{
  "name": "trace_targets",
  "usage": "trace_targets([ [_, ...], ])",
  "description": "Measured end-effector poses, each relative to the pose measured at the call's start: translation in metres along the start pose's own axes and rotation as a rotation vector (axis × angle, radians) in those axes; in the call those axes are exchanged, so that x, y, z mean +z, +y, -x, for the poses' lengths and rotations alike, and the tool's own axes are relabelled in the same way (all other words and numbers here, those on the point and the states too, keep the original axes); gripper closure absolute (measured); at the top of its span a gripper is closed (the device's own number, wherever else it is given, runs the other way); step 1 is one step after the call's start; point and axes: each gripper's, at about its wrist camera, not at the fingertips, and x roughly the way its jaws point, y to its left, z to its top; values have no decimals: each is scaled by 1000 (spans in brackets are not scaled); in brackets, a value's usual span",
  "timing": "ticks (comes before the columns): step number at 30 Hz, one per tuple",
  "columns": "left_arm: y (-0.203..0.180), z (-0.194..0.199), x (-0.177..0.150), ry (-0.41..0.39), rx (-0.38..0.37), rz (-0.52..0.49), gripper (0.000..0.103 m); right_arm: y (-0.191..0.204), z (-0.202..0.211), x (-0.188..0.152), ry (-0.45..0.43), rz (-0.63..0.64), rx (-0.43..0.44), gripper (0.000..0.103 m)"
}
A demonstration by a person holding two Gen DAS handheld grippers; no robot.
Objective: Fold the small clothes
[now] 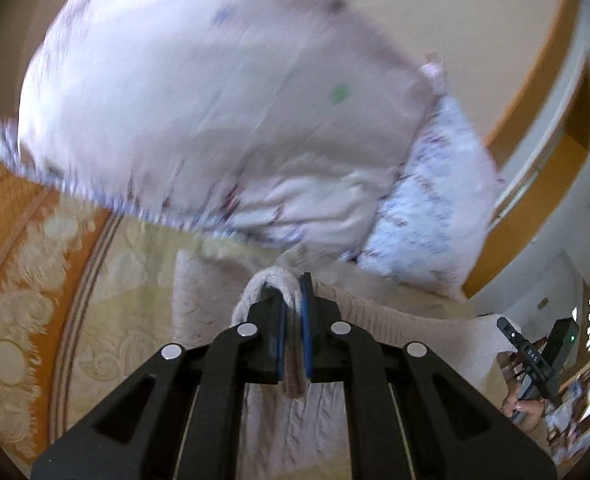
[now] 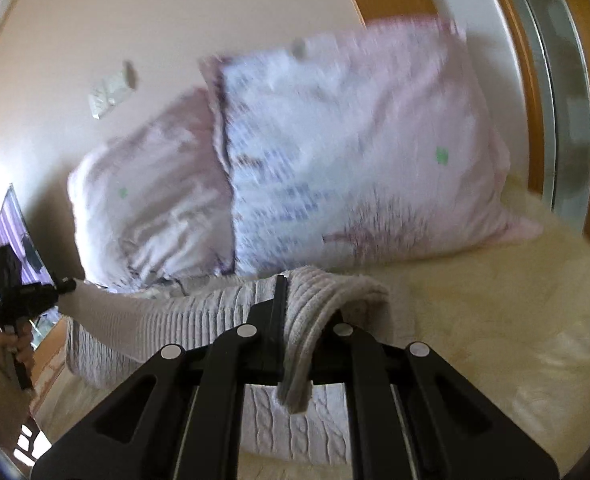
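A small cream cable-knit garment (image 1: 395,320) is stretched in the air between my two grippers, above the bed. My left gripper (image 1: 293,300) is shut on a ribbed edge of it, which loops over the fingertips. My right gripper (image 2: 291,304) is shut on another ribbed edge (image 2: 327,292), which drapes over the right finger. The knit body (image 2: 135,320) runs from the right gripper to the left gripper (image 2: 65,286) at the far left of the right wrist view. The right gripper shows at the far right of the left wrist view (image 1: 535,356).
Two pale pink printed pillows (image 2: 355,168) (image 2: 151,208) stand against the wall just behind the garment. A cream and orange patterned bedspread (image 1: 35,280) lies below. A wooden headboard or door frame (image 1: 535,184) is at the right.
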Motion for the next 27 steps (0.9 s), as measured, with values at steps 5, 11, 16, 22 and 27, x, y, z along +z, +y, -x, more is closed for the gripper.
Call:
trace_targets([
  [5, 34, -44, -8, 96, 23, 128, 97, -27, -49, -12, 141, -144, -9, 96],
  [11, 53, -66, -5, 128, -30, 255, 96, -49, -80, -8, 194, -297, 1, 90],
  [16, 51, -78, 6, 102, -72, 322, 70, -51, -85, 10, 123, -356, 41, 34],
  [22, 50, -42, 14, 9, -58, 315, 47, -51, -49, 14, 54, -279, -6, 34],
  [27, 45, -18, 6, 32, 23, 207, 47, -65, -30, -5, 103, -250, -61, 45],
])
